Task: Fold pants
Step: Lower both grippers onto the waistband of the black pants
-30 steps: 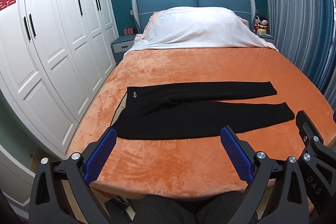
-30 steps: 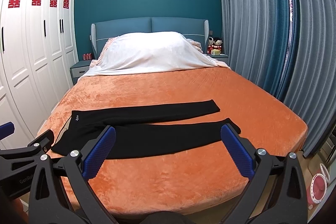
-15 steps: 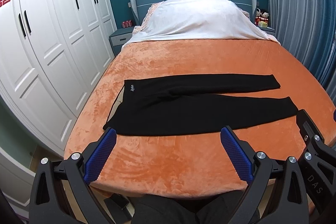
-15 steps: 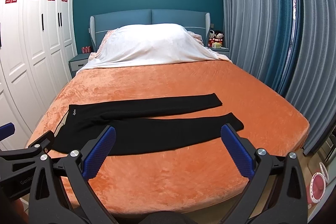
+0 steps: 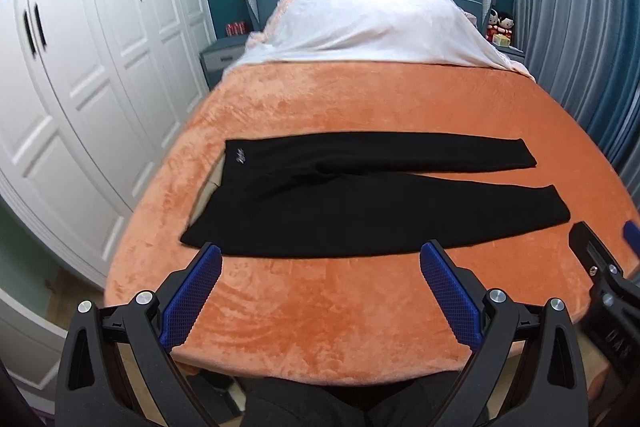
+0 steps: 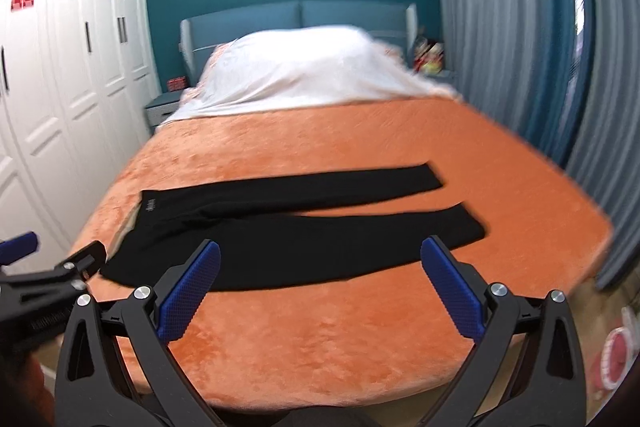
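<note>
Black pants (image 5: 360, 203) lie flat on the orange bed cover (image 5: 320, 307), waistband at the left, both legs stretched to the right and slightly apart. They also show in the right wrist view (image 6: 296, 239). My left gripper (image 5: 320, 267) is open and empty, just short of the pants' near edge. My right gripper (image 6: 320, 263) is open and empty, over the near edge of the lower leg. Each gripper shows at the other view's side edge.
A white duvet (image 5: 372, 23) is heaped at the head of the bed. White wardrobes (image 5: 80, 87) stand along the left, grey-blue curtains (image 6: 540, 67) along the right. A nightstand (image 5: 220, 59) sits beside the headboard. The bed's near edge (image 5: 320, 375) is below my grippers.
Both grippers have moved forward and tilted down towards the pants, which now sit closer in both views. Both stay open. The pants have not moved.
</note>
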`<state>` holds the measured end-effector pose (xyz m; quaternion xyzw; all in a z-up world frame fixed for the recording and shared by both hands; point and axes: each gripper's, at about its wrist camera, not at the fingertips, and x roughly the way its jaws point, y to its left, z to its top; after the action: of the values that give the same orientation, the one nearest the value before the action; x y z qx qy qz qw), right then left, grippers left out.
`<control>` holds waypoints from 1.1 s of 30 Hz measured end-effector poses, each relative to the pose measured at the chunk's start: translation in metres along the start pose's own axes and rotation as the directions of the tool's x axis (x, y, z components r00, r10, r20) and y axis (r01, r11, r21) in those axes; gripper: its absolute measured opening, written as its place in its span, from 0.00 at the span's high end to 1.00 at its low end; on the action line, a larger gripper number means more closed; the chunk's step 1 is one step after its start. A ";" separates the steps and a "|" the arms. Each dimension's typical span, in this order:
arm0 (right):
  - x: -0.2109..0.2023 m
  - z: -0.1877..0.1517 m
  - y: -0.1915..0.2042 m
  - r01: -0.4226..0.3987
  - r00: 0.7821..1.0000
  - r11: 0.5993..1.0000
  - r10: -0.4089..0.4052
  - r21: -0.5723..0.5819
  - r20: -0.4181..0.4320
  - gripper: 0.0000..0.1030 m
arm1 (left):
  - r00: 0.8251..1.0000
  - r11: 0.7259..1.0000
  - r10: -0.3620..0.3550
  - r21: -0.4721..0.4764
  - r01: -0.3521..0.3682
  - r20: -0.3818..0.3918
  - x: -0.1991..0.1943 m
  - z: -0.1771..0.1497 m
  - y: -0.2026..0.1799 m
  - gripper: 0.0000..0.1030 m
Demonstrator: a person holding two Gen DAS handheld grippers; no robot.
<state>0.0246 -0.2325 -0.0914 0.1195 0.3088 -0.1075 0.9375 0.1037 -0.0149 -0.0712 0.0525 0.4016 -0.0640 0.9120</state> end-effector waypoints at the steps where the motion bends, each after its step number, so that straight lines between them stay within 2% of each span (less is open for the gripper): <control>1: 0.018 0.002 -0.016 -0.029 0.999 0.999 0.030 0.029 -0.026 0.04 | 1.000 1.000 -0.011 -0.013 0.011 -0.017 0.012 0.004 0.007 0.05; 2: 0.031 0.004 -0.028 -0.034 0.998 0.998 0.036 0.049 -0.043 0.04 | 0.999 1.000 -0.011 -0.024 0.010 -0.032 0.026 0.008 0.014 0.05; 5: 0.096 0.017 -0.077 0.044 0.993 0.996 -0.034 0.080 -0.113 0.04 | 0.997 0.998 0.025 -0.056 -0.029 -0.070 0.078 0.025 0.034 0.05; 11: 0.235 0.061 -0.161 0.152 0.971 0.988 -0.143 0.031 -0.192 0.04 | 0.981 0.991 0.107 -0.063 -0.118 -0.165 0.205 0.068 0.066 0.05; 14: 0.297 0.082 -0.197 0.178 0.964 0.984 -0.169 0.026 -0.205 0.04 | 0.966 0.986 0.139 -0.058 -0.155 -0.219 0.272 0.091 0.078 0.05; 18: 0.391 0.113 -0.252 0.194 0.954 0.977 -0.167 0.091 -0.248 0.04 | 0.957 0.981 0.164 -0.067 -0.184 -0.238 0.346 0.119 0.096 0.05; 21: 0.454 0.132 -0.276 0.226 0.938 0.972 -0.197 0.070 -0.284 0.04 | 0.937 0.964 0.229 -0.072 -0.256 -0.265 0.403 0.138 0.118 0.05; 25: 0.515 0.144 -0.296 0.241 0.918 0.969 -0.212 0.047 -0.334 0.04 | 0.914 0.951 0.209 -0.147 -0.273 -0.349 0.467 0.156 0.163 0.05; 27: 0.541 0.147 -0.307 0.265 0.908 0.964 -0.239 0.031 -0.345 0.04 | 0.902 0.936 0.236 -0.166 -0.311 -0.362 0.487 0.163 0.182 0.05; 30: 0.571 0.142 -0.321 0.278 0.887 0.959 -0.237 0.050 -0.397 0.04 | 0.870 0.912 0.329 -0.114 -0.393 -0.366 0.515 0.170 0.201 0.05; 32: 0.593 0.137 -0.332 0.271 0.871 0.959 -0.209 0.080 -0.444 0.04 | 0.857 0.911 0.347 -0.082 -0.405 -0.380 0.532 0.173 0.208 0.05; 33: 0.599 0.132 -0.334 0.258 0.871 0.961 -0.187 0.099 -0.454 0.04 | 0.856 0.917 0.332 -0.078 -0.392 -0.397 0.540 0.173 0.212 0.05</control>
<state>0.4764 -0.6645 -0.4031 0.1774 0.5149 -0.2091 0.8122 0.6245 0.1280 -0.3449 0.0671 0.5551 0.1518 0.8151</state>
